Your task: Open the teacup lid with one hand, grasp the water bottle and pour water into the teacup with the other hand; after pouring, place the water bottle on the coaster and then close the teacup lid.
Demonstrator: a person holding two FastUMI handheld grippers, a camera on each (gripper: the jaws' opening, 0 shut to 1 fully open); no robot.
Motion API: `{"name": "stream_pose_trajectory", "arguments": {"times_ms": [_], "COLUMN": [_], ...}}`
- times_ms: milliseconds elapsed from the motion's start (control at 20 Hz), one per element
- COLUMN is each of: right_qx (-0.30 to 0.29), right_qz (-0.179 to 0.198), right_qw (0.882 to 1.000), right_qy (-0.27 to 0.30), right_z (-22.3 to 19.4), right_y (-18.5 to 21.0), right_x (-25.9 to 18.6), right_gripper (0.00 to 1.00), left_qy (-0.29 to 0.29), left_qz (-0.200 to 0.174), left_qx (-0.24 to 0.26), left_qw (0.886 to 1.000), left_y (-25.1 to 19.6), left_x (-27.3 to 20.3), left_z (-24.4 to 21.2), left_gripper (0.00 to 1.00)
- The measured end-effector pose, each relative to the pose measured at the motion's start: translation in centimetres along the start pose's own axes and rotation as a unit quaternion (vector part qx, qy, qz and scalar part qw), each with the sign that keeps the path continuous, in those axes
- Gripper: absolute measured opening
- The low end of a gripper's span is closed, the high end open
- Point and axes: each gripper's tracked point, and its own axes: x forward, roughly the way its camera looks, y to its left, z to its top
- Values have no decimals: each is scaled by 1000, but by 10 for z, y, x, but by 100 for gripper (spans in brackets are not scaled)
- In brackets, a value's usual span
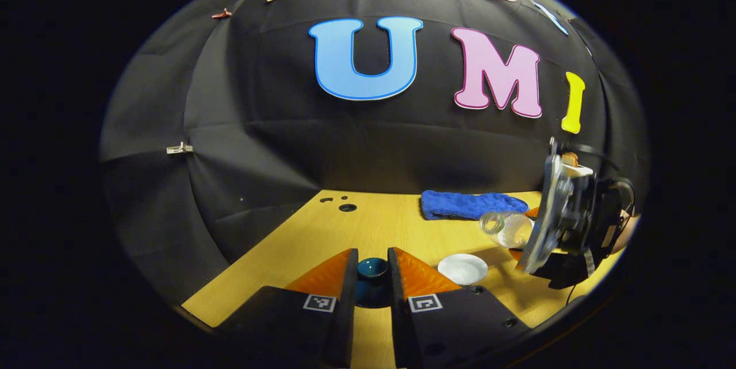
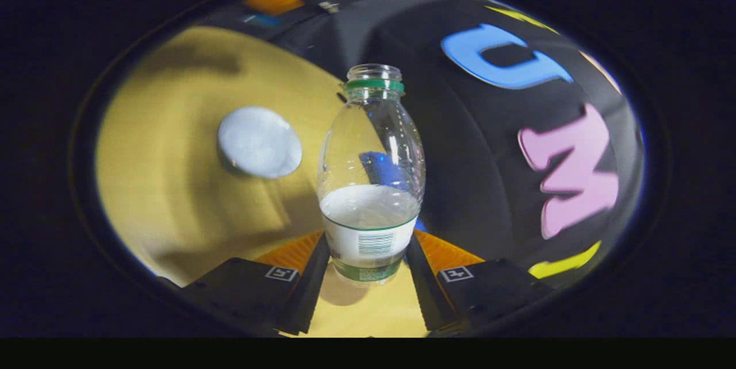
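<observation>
On a wooden table (image 1: 379, 219), one blue cloth (image 1: 471, 205) and one white coaster (image 1: 463, 268); left gripper (image 1: 372, 277) clamps one teacup lid (image 1: 372, 270), right gripper (image 2: 368, 254) clamps one tilted, uncapped bottle (image 2: 371, 185).

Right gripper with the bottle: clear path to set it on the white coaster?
Probably yes. The right gripper is shut on the water bottle, held tilted above the table. The coaster lies bare close beside it, and the left gripper, holding the teacup lid, sits off to one side.
</observation>
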Motion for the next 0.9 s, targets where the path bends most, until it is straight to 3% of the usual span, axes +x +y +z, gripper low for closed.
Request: {"name": "stream_pose_trajectory", "arguments": {"times_ms": [100, 200, 300, 400, 500, 550, 900], "right_qx": [158, 289, 363, 394, 405, 410, 436], "right_qz": [14, 26, 29, 15, 3, -1, -16], "right_qw": [987, 955, 929, 917, 913, 911, 899], "right_qy": [-29, -61, -69, -59, -50, -47, -32], "right_z": [17, 33, 25, 12, 6, 4, -10], "right_y": [-3, -22, -36, -43, -43, -42, -38], "right_x": [-18, -28, -28, -23, -16, -14, -7], "right_gripper": [74, 74, 74, 75, 75, 75, 75], "left_qy": [3, 4, 4, 5, 7, 7, 11], "left_qz": [-6, -14, -24, -34, -42, -46, -55], "left_qx": [5, 14, 20, 22, 23, 24, 35], "left_qw": [1000, 1000, 1000, 999, 999, 999, 998], "left_y": [-6, -14, -23, -34, -44, -49, -68], "left_x": [2, 4, 6, 8, 12, 13, 21], "left_z": [0, 2, 4, 4, 4, 4, 3], "left_gripper": [31, 31, 31, 31, 36, 31, 31]}}
